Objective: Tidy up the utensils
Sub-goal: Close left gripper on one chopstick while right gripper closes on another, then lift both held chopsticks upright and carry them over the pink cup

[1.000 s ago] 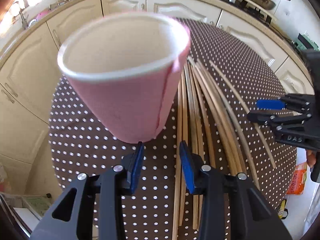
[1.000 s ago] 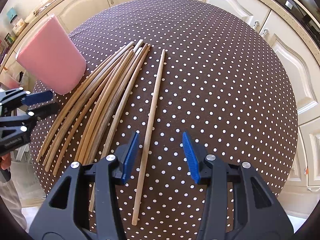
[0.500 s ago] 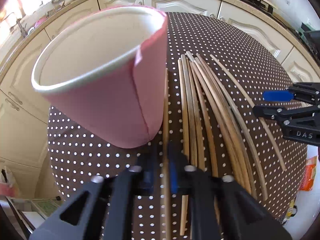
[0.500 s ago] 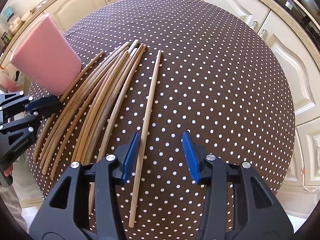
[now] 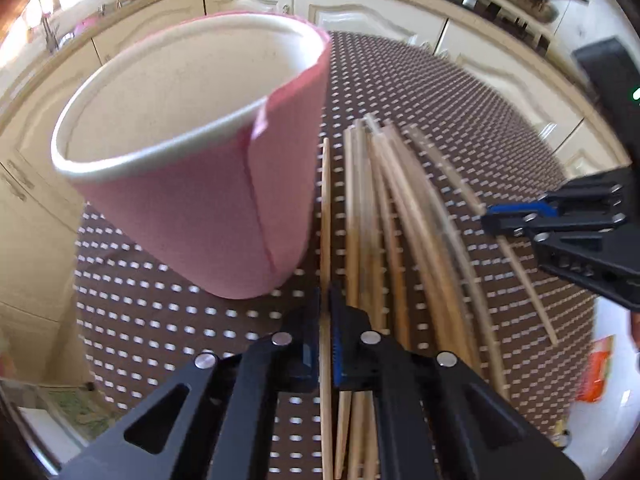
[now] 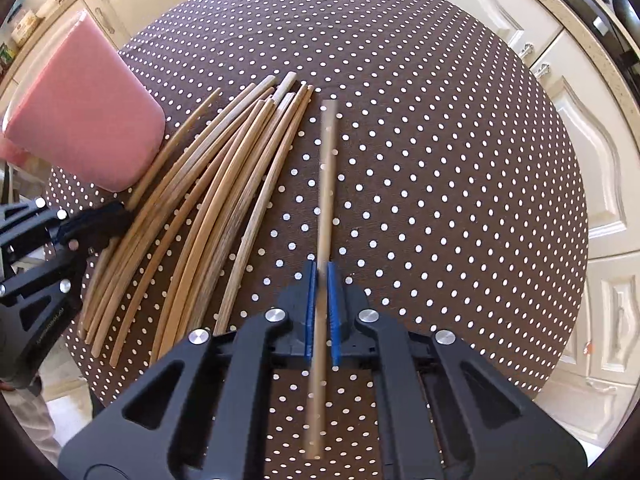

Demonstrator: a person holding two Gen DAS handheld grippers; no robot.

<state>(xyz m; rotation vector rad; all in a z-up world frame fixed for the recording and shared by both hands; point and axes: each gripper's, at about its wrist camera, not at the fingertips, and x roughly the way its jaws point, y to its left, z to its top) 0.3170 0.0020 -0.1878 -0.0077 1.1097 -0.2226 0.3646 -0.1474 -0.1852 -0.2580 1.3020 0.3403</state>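
While each gripper pinches one stick, lift slowly. At left: pink cup upright on dotted table; left gripper shut on nearest stick just beside cup. Middle: stick pile flat on table. At right: right gripper clamped on lone stick. Tip each stick end-down into cup; avoid knocking it.
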